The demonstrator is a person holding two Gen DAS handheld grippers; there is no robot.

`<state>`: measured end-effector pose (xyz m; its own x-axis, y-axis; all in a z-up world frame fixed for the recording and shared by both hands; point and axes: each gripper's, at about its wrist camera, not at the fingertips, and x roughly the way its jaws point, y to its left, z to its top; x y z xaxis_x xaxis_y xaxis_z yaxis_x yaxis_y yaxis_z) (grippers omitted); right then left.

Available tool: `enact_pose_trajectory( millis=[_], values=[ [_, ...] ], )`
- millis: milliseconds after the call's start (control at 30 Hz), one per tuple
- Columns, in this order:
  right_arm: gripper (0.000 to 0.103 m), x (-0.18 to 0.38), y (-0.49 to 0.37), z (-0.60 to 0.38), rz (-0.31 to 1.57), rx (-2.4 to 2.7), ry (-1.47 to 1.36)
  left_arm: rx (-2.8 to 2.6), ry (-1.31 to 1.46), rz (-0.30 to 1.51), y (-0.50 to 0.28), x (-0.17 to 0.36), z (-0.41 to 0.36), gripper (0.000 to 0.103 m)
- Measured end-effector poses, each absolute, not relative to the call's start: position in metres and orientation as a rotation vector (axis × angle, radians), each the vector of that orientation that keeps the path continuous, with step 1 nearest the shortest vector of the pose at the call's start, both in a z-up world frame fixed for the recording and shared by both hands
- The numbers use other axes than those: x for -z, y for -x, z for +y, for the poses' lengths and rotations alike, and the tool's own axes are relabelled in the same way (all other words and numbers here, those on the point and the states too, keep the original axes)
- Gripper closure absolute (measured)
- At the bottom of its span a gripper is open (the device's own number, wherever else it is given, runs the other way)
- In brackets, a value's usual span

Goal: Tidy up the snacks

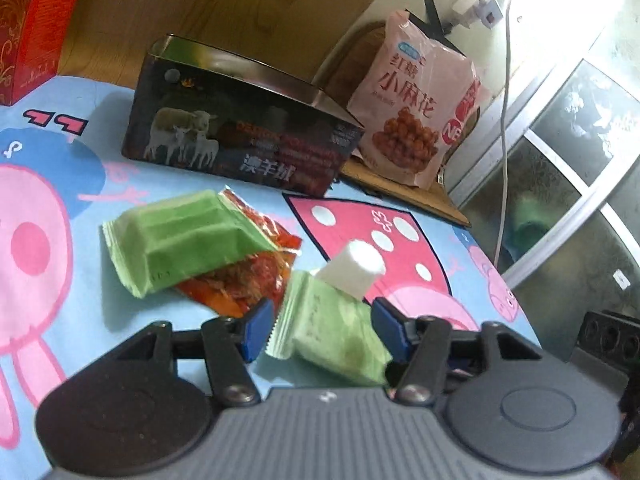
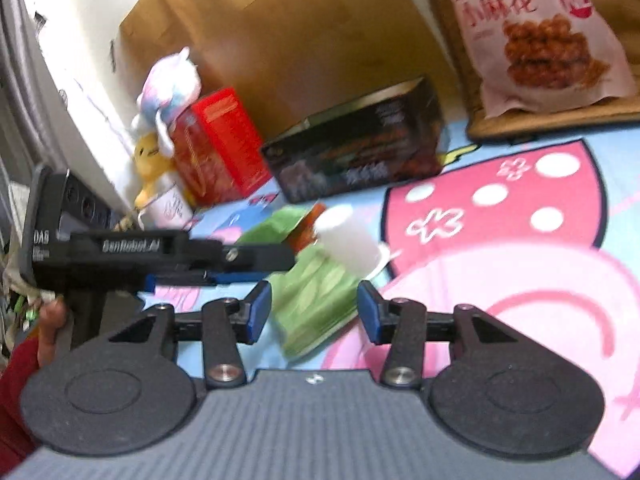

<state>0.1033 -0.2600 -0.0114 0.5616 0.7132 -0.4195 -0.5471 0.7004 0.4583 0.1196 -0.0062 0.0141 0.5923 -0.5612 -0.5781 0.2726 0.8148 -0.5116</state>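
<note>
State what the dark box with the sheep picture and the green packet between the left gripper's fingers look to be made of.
Dark box: likely tin, since its open rim and inner walls shine like bare metal; printed outside. Green packet: thin matte wrapper, plastic film or paper-like, with a crimped zigzag end seal and soft creases.

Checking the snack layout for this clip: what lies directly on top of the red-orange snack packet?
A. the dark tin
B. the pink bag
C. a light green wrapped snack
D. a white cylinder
C: in the left wrist view a light green wrapped snack overlaps the red-orange snack packet, while the pink bag and dark tin stand farther back.
</note>
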Motion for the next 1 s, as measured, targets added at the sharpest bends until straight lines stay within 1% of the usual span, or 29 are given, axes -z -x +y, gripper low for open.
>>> enact_pose_trajectory(
  millis=[33,167,467,667,700,767,833,900,1000],
  values=[
    [0.053,0.012,-0.101,-0.256,0.63,-0.756,-0.27,0.517,0.401,0.814,-0.118,-0.013,-0.008,0.053],
    [0.052,0.015,-0.088,-0.242,0.634,-0.796,-0.222,0.521,0.398,0.818,-0.099,-0.008,-0.008,0.052],
    [0.052,0.017,-0.065,-0.228,0.646,-0.895,-0.164,0.509,0.399,0.766,-0.05,-0.006,0.018,0.051],
    [0.053,0.016,-0.047,-0.214,0.614,-0.925,-0.063,0.491,0.379,0.724,-0.037,-0.006,0.026,0.045],
    [0.052,0.016,-0.046,-0.214,0.609,-0.916,-0.055,0.473,0.367,0.713,-0.037,-0.008,0.027,0.042],
    [0.047,0.016,-0.043,-0.214,0.585,-0.871,-0.041,0.428,0.335,0.685,-0.038,-0.012,0.03,0.036],
    [0.029,0.015,-0.044,-0.215,0.557,-0.814,-0.033,0.375,0.297,0.664,-0.039,-0.015,0.032,0.031],
    [0.024,0.016,-0.045,-0.218,0.549,-0.789,-0.049,0.316,0.284,0.667,-0.043,-0.013,0.034,0.031],
    [0.023,0.018,-0.05,-0.223,0.567,-0.761,-0.089,0.28,0.279,0.656,-0.043,-0.01,0.035,0.031]
  ],
)
